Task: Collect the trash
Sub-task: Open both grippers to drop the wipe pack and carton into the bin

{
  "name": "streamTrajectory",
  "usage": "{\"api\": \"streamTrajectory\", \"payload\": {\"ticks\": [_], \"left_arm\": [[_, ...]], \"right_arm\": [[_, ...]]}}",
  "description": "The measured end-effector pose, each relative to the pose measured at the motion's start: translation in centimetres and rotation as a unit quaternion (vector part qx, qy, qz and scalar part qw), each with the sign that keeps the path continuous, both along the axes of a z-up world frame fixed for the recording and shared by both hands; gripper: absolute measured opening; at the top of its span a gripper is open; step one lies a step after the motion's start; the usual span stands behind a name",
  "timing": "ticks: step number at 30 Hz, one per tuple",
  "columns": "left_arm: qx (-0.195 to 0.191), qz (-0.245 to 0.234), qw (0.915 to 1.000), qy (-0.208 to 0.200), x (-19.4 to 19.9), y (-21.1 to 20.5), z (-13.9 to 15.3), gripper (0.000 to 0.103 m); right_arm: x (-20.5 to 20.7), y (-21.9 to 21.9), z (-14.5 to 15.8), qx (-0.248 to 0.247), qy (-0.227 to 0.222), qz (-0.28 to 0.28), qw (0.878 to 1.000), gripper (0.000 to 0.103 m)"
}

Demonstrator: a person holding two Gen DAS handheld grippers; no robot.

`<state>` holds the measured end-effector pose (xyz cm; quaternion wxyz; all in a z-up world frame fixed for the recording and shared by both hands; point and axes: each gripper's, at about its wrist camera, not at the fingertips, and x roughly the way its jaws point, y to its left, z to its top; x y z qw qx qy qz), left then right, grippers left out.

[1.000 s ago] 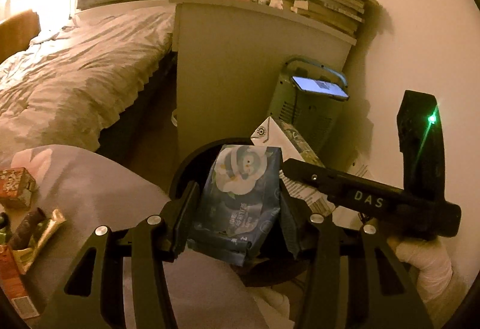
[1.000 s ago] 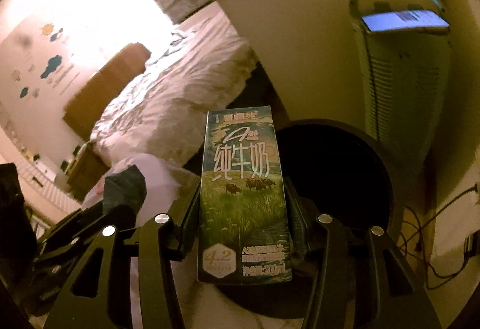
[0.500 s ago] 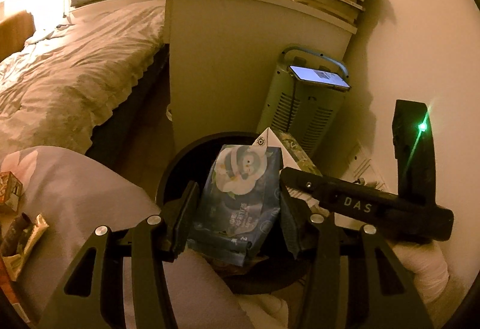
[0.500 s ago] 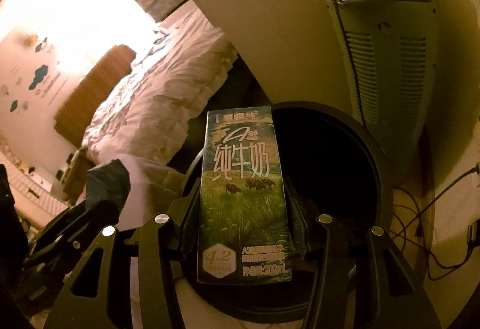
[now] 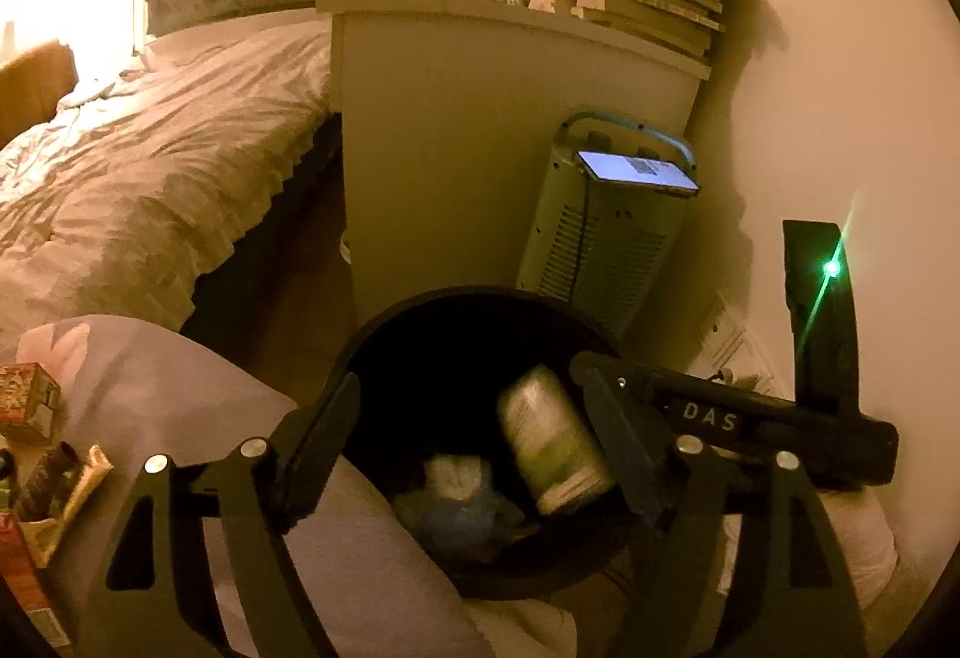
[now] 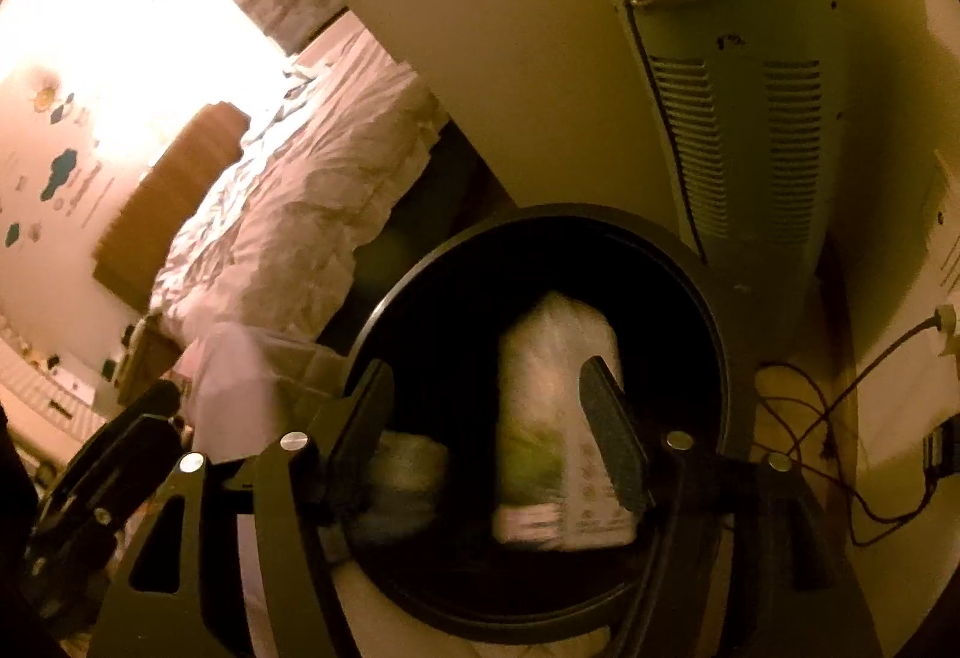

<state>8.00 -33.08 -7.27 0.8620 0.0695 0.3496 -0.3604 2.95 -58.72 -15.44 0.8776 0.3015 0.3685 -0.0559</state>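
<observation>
black bin [image 6: 708, 298] at lower centre holds milk carton [image 6: 558, 418] and blue pouch [image 5: 462, 514]. left gripper [image 5: 474, 448], right gripper [image 6: 486, 418]: jaws opening, empty. keep both over the rim until items settle.

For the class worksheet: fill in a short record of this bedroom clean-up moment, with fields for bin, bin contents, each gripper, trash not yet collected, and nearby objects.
bin: black round bin on the floor, below both grippers
bin contents: milk carton and blue wrapper, both blurred
left gripper: jaws opening, nothing between them
right gripper: jaws opening, carton no longer gripped
trash not yet collected: small box and snack wrappers at the left edge
nearby objects: heater with a lit phone on top, bed
</observation>
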Motion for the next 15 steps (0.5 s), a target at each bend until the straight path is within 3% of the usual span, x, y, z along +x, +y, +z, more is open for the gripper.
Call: {"api": "streamTrajectory", "payload": {"ticks": [6,9,15], "left_arm": [[-0.013,0.011,0.9999,-0.002,-0.2,1.7,0.9,0.078],[-0.022,0.024,0.9995,-0.006,-0.3,3.1,1.4,0.087],[-0.041,0.064,0.9971,-0.003,0.0,7.9,2.1,0.087]], "right_arm": [[0.0,1.1,0.7,-0.008,-0.006,0.013,1.0,0.065],[0.3,2.2,1.2,-0.012,-0.008,0.027,1.0,0.065],[1.7,6.6,2.4,-0.027,-0.016,0.083,0.996,0.065]]}}
